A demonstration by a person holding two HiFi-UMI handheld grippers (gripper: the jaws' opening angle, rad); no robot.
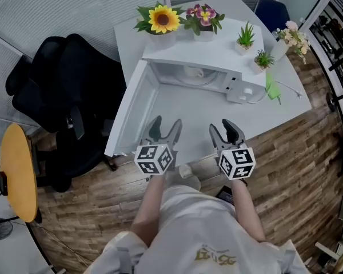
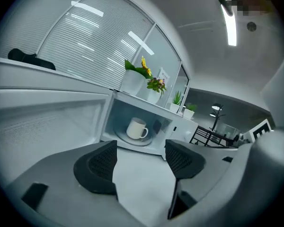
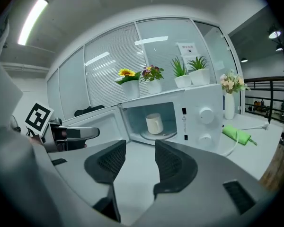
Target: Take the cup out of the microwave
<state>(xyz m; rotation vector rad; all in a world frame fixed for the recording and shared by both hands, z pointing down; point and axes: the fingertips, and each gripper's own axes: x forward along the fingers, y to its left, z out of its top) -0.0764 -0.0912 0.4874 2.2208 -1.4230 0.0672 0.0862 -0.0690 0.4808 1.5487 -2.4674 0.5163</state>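
Sitting in open microwave (image 1: 217, 67), white cup (image 3: 154, 123), grippers apart

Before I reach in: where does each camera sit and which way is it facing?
Head view: on the person's head, steeply down at the open microwave; arms, left claw, right claw show.
Left gripper view: on the left claw, facing the cup inside; own open jaws show.
Right gripper view: on the right claw, facing the microwave; open jaws, left claw show.
Shared: both gripper views see the cup.
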